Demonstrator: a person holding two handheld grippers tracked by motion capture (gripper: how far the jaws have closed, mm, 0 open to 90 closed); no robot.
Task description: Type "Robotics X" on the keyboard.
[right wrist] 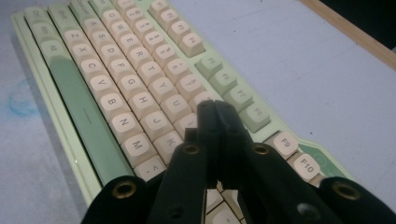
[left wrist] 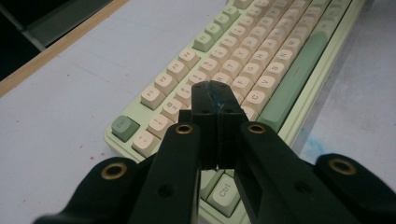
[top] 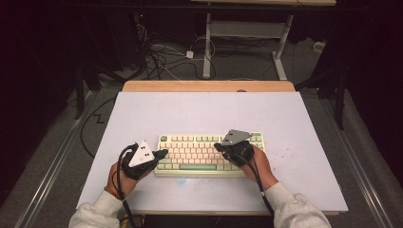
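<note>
Keyboard lying flat on the pale surface, near the person's edge and roughly centred; both grippers are held over it. Left gripper is placed at the keyboard's left end, right gripper toward its right half.

In the left gripper view the fingers are pressed together with nothing between them, their joined tip above the letter rows just inboard of the keyboard's left edge; whether a key is touched cannot be told. In the right gripper view the fingers are likewise closed on nothing, tip over the keys between the letter block and the green function keys.

Step judged in hand: key pressing with closed tips, used as pokers, not a grasp. Spacebar lies on the keyboard's near row, clear of both tips.

Next move is judged to call for a short, straight push onto one keycap, tip kept centred so that neighbouring keys are not caught, then a clean lift.
</note>
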